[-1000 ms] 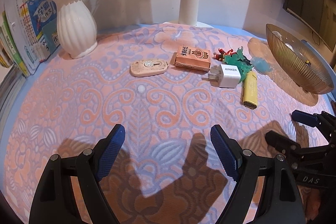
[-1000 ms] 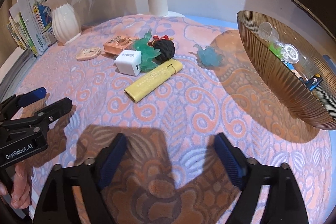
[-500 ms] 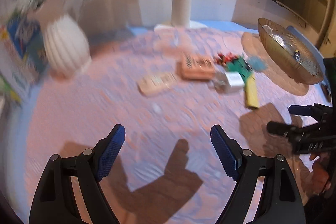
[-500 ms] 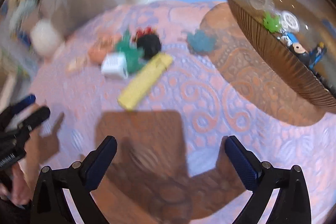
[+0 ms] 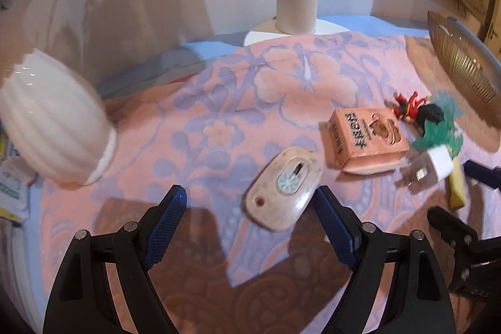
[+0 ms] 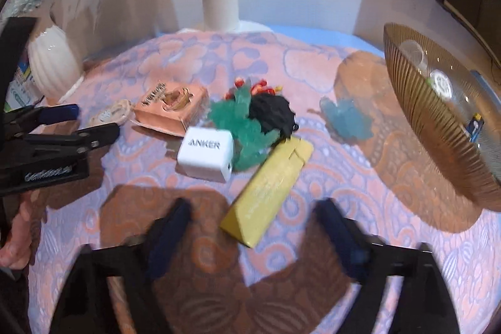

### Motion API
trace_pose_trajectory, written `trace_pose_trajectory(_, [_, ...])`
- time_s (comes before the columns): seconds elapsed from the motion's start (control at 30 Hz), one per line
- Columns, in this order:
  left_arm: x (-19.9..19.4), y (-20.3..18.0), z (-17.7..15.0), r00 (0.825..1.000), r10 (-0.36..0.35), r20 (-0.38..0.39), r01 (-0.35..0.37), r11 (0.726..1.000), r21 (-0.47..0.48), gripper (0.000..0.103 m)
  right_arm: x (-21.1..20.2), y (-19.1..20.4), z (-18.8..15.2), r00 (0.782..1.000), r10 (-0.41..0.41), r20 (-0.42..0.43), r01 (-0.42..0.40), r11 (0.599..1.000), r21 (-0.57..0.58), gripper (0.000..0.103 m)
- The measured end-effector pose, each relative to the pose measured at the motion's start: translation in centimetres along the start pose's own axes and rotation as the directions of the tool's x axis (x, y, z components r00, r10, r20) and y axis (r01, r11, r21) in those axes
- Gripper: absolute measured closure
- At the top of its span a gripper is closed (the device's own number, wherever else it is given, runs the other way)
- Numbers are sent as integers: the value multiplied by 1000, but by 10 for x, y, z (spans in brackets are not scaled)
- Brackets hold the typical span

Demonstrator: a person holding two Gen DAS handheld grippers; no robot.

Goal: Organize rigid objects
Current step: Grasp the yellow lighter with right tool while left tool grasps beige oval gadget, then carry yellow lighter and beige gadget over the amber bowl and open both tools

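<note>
- The ribbed brown bowl (image 6: pixel 438 127) stands tilted at the right edge of the patterned surface (image 6: pixel 313 58), well apart from the cluster of loose things; small items already lie inside it, so I take it as the place the rest should go.
- The pink box (image 5: pixel 366 140) lies flat on the far side of the bowl, with the white charger (image 6: pixel 205 157) just beside it on the bowl side.
- The yellow bar (image 6: pixel 269 187) lies slanted, its long axis running from the near left up toward the bowl; its near end sits between the fingers of the right hand-held gripper (image 6: pixel 250 227), which is the closer of the two to it.
- The right hand-held gripper's jaws are closing, blurred, and do not yet press on the bar.
- The beige oval case (image 5: pixel 283 188) lies further from the bowl than the box, long axis slanting the same way; it sits just ahead of the left hand-held gripper (image 5: pixel 250 215), toward its right finger.
- The left hand-held gripper's jaws are closing, with only the case's near end between the tips, not pinched.
- Judgement: each side should take its own nearest piece, with the jaws set across the narrow width.
</note>
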State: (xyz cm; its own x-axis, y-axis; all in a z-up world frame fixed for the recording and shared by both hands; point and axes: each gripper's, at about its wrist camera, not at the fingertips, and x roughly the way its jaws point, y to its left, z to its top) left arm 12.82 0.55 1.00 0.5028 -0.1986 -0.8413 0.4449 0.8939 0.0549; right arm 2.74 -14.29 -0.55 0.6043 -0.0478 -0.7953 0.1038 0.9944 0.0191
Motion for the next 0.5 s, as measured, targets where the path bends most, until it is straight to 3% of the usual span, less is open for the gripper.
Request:
trace_pose_trajectory(0.07, [-2,0,1,998,-57,14,58,998,-23,40,-5,-3,-2,1000,5,20,-5,1000,-29,61])
trace_pose_trajectory(0.1, [-3,-4,0,997,-69,26,70,997,-18,50,-7,-6,-4,1000,18,21,-18,999,-31,66])
trace_pose_trajectory(0.17, [-3,-14,0,998,-55,40,54,998,11,62,-11,-13,-7,999,31,27,-30,999,-33,71])
trace_pose_trajectory(0.3, [-13,-30,-10,998,-39,51,39,999,0,66,-20,-43,-21,996,77,45,-76,997,-4,80])
trace_pose_trajectory(0.5, [-44,-62,-52,998,-42,53,43,999,-18,66,-42,-77,-51,994,89,55,-89,996,-10,80])
